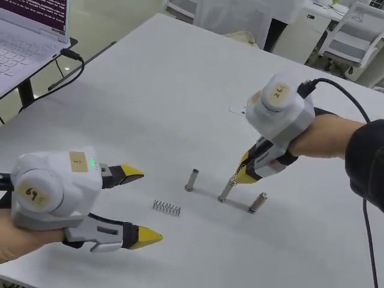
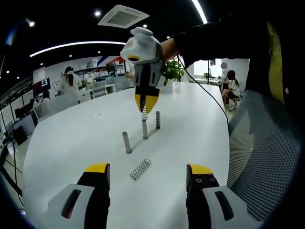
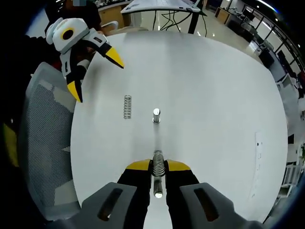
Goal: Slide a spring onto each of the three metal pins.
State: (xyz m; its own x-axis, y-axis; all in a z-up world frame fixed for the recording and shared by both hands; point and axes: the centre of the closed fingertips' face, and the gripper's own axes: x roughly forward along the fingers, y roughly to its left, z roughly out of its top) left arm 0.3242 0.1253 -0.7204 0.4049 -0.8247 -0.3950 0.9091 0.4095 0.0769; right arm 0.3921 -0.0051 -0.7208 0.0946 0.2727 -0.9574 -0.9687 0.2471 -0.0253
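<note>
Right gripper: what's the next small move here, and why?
Probably lower the right gripper straight down along the pin. It is shut on a spring that sits at the top of the middle pin, and the length of pin below it is bare. The neighbouring pin shows the goal: its coil reaches down to the table.

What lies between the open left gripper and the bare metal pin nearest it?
A loose coiled metal spring, flat on the white table, short of the bare metal pin; the left gripper view shows it.
</note>
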